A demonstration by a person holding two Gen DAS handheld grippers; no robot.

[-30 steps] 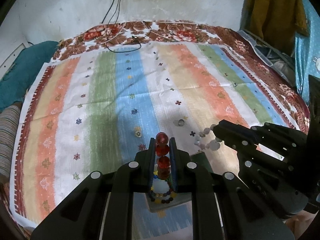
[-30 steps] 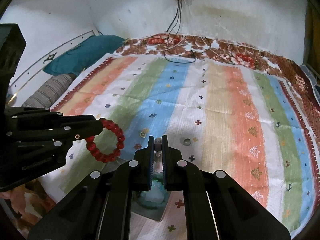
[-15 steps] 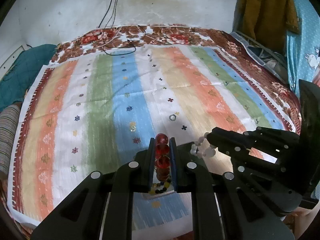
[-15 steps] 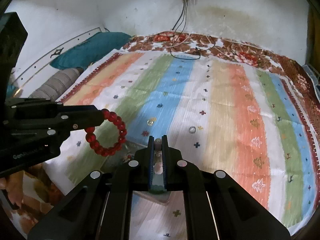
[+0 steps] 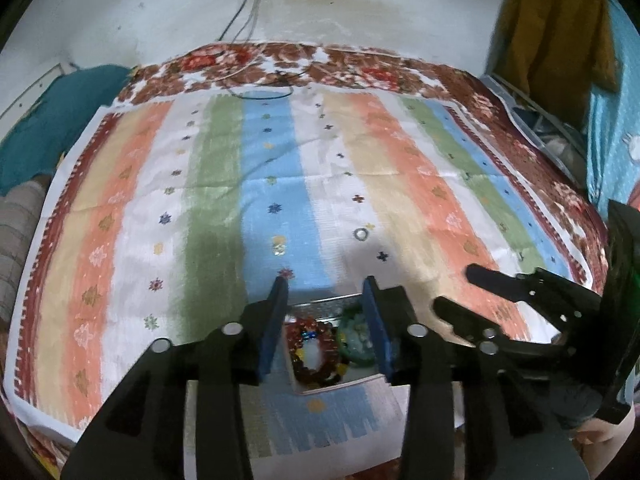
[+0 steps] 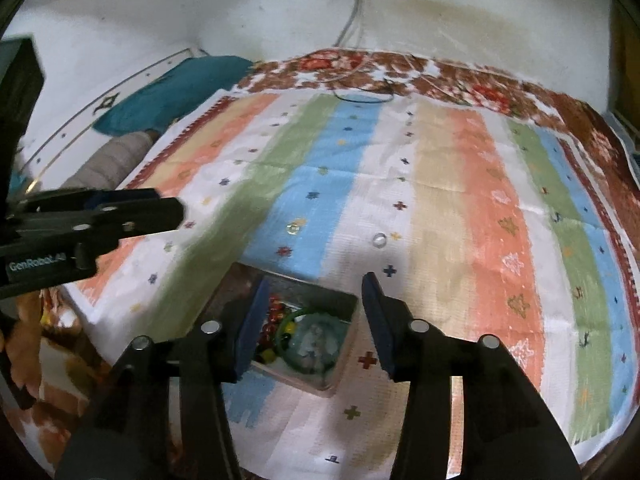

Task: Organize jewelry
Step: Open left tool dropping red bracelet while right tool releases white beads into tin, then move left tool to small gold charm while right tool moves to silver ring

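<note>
Two black two-finger grippers hang spread wide over a shallow square metal tray, neither one holding anything. From the left wrist view, the left gripper (image 5: 325,312) frames the shallow square metal tray (image 5: 320,301) between its blue-padded fingers (image 5: 273,326); inside lie a round bracelet of dark red beads (image 5: 314,350) on the left side and a pile of pale green beaded pieces (image 5: 354,338) on the right, the two touching. The right gripper (image 5: 452,288) shows at the right edge, its jaws apart and empty. Out on the striped woven bedspread (image 5: 224,184), well beyond the tray, a small silver ring (image 5: 361,234) and a small glittering stud-like piece (image 5: 278,246) lie loose — the part of the job I judge unfinished. From the right wrist view, the right gripper (image 6: 314,284) straddles the tray (image 6: 348,300), where a green bangle (image 6: 289,330) and the red beads (image 6: 273,312) sit close together; the left gripper (image 6: 176,208) reaches in from the left, also spread. The ring (image 6: 378,239) and the stud (image 6: 293,229) rest on the soft cloth ahead. Risks, as I judge them: a tiny ring on yielding fabric may be pressed into the weave or flicked away by a fast pinch, the tray could be nudged by a low finger, and bracelets heaped together may tangle.
</note>
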